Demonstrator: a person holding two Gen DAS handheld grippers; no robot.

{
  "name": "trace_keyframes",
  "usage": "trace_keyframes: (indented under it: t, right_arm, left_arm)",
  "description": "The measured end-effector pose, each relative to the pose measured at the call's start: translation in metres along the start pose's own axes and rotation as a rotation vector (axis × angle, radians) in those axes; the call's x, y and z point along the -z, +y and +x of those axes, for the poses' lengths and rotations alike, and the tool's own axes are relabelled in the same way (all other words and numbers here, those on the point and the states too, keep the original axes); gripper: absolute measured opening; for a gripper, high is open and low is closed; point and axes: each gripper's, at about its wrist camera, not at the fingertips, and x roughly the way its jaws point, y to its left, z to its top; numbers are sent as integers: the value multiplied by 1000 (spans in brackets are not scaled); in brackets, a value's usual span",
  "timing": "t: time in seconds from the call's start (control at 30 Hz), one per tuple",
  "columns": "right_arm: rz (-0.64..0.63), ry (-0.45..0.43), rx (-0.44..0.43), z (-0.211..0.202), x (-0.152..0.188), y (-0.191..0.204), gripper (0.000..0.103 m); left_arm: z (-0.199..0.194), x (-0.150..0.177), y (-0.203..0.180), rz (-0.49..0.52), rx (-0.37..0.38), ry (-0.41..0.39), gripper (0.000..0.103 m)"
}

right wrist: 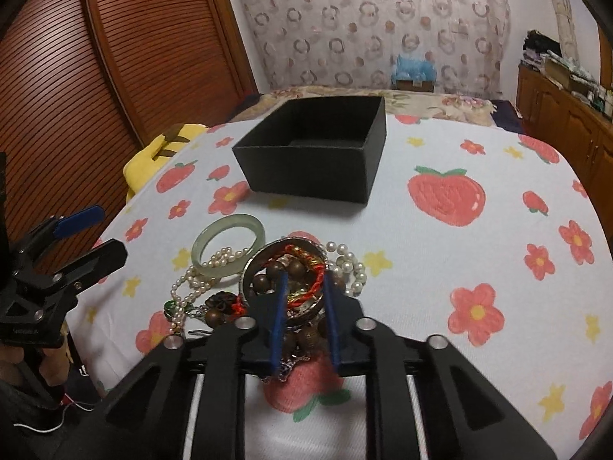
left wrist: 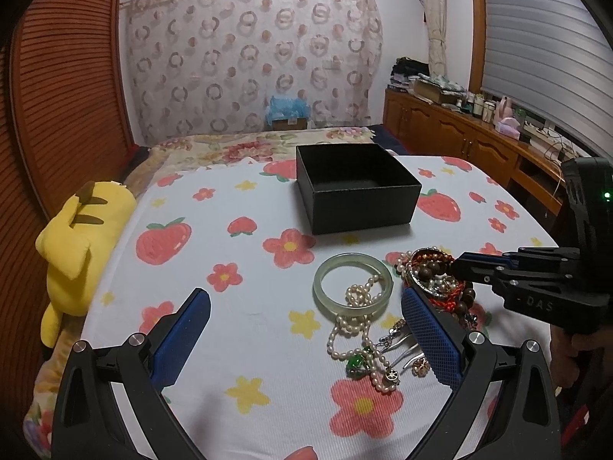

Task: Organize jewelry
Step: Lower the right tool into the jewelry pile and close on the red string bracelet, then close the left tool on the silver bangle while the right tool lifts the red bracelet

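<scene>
in the left wrist view, the left hand-held gripper [left wrist: 304,329] is hovering with its blue fingers spread wide, holding nothing. between and just beyond them the jewelry pile [left wrist: 394,306] is lying on the strawberry-print cloth [left wrist: 230,326]: a pale green bangle [left wrist: 352,285] with a pearl string [left wrist: 354,326] draped through it, and to its right a tangle of wooden beads and red cord. the right hand-held gripper [left wrist: 456,266] is reaching in from the right edge, its tip touching that tangle, so it is the nearer one to the beads. the black box [left wrist: 358,188] is sitting open beyond the pile, well apart from it.

in the right wrist view, the right hand-held gripper [right wrist: 306,274] is looking straight down its narrowed blue fingers, which are pinching the red cord and metal bangle [right wrist: 285,280] at the heap of wooden beads [right wrist: 291,270]; whether the hold is firm i cannot tell. the box [right wrist: 318,153] is lying directly ahead and a little left, so the carry would likely go forward. this view is showing the pinch itself, hidden in the other; the other is showing the small clips and green pendant nearest the left fingers, mostly hidden here. the left hand-held gripper [right wrist: 94,234] is showing at the left edge, beside the bangle [right wrist: 228,245].
</scene>
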Motion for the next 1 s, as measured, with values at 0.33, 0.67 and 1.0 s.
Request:
trace_keyframes:
  t: [0.33, 0.67, 1.0]
  right_arm:
    - [-25, -84, -5, -22, -13, -2, 3]
    - [-85, -120, 39, -40, -20, -1, 2]
    - [-52, -72, 100, -35, 3, -29, 2]
  left_arm:
    - [4, 3, -1, -5, 8, 9, 97]
    - [8, 4, -2, -4, 32, 20, 97]
    - [23, -12, -11, 7, 133, 38, 95]
